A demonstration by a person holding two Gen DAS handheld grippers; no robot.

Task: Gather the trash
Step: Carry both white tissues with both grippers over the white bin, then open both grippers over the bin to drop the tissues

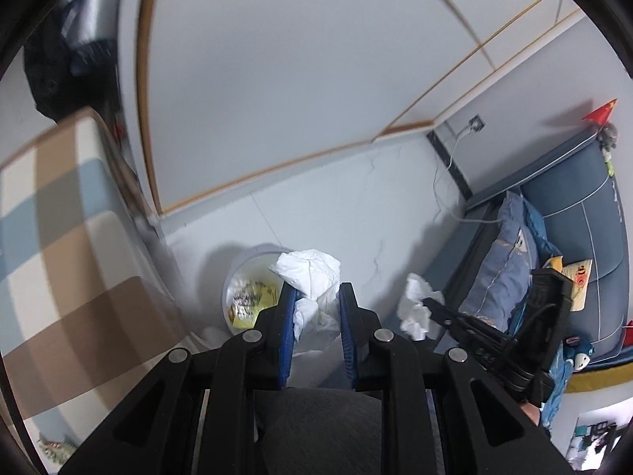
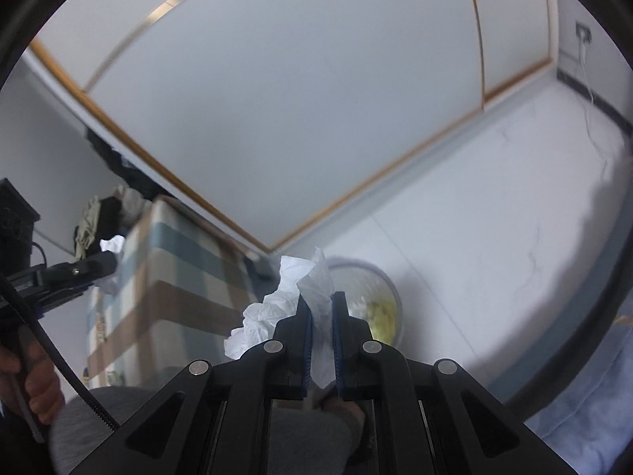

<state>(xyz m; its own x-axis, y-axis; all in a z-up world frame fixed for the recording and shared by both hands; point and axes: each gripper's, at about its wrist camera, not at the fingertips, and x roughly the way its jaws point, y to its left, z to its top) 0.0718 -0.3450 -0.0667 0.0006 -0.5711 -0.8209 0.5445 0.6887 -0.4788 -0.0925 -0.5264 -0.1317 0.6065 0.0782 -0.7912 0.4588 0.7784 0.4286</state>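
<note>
Trash bin (image 1: pixel 253 297) on white marble-look floor (image 1: pixel 356 198).

Honestly nothing readable here. The yellow packaging in the trash bin (image 1: pixel 247 297) has some dark print on it, but it's way too blurred to make out. The cream cushion (image 1: pixel 578 282) on the blue sofa (image 1: pixel 569 213) has an orange printed design with what might be letters, but it's too small to tell.
</note>
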